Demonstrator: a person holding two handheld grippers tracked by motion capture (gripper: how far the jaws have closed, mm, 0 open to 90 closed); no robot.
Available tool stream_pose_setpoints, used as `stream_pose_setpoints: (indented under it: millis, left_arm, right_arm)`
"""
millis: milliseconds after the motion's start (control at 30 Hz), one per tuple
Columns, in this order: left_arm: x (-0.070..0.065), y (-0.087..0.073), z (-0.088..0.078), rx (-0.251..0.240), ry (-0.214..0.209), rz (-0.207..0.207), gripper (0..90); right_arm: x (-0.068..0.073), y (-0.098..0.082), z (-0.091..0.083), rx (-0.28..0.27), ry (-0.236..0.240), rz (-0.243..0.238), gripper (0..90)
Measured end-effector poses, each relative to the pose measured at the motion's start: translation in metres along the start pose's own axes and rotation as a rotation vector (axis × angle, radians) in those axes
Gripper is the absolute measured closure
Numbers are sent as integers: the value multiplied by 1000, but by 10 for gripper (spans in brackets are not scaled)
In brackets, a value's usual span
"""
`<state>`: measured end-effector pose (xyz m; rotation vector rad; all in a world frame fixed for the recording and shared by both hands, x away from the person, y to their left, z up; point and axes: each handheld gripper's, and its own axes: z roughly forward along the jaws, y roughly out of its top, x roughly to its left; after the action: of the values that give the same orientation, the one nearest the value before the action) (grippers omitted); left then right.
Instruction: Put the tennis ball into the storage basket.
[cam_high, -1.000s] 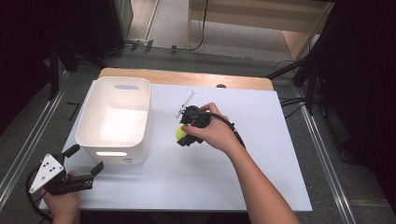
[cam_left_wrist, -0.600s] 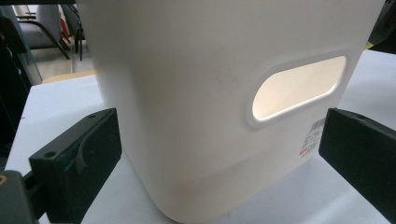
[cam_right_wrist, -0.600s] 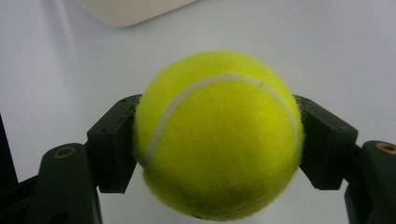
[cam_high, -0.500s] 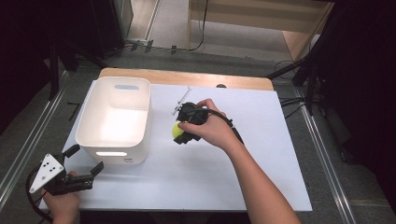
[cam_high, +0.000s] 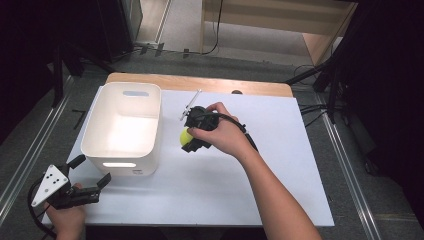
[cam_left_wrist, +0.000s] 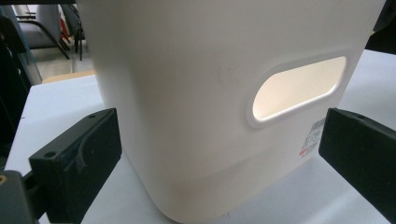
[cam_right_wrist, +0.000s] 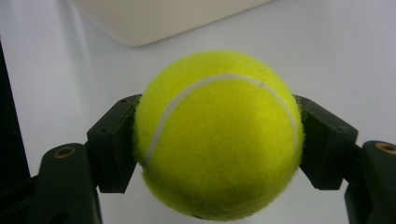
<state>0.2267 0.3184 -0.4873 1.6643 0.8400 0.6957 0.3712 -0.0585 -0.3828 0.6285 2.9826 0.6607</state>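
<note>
A yellow tennis ball (cam_right_wrist: 218, 135) is clamped between the jaws of my right gripper (cam_high: 189, 136), which is shut on it just right of the white bin (cam_high: 122, 127), above the table. The ball (cam_high: 185, 135) peeks out at the gripper's left end, under the hand. My left gripper (cam_high: 89, 179) is open at the table's near left corner, pointing at the bin's near wall (cam_left_wrist: 224, 93) with its handle slot (cam_left_wrist: 299, 91); nothing sits between its jaws.
The white table top (cam_high: 260, 170) stretches right and in front of the bin. A thin white stick (cam_high: 191, 104) lies behind the right hand. A wooden strip (cam_high: 200, 82) borders the far edge. Black stands and cables surround the table.
The right gripper has carried the ball slightly left, toward the bin. The left gripper has stayed put.
</note>
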Motion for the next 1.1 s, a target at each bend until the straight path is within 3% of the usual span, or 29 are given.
stream_pose_setpoints:
  millis: [267,1100]
  left_arm:
    - [0,0,0,-7,-2,-7,0]
    - [0,0,0,-1,-2,-3,0]
  right_arm:
    - [3,9,-5,-28,8,-15,236]
    - [11,28,-17,-45,21,-43,237]
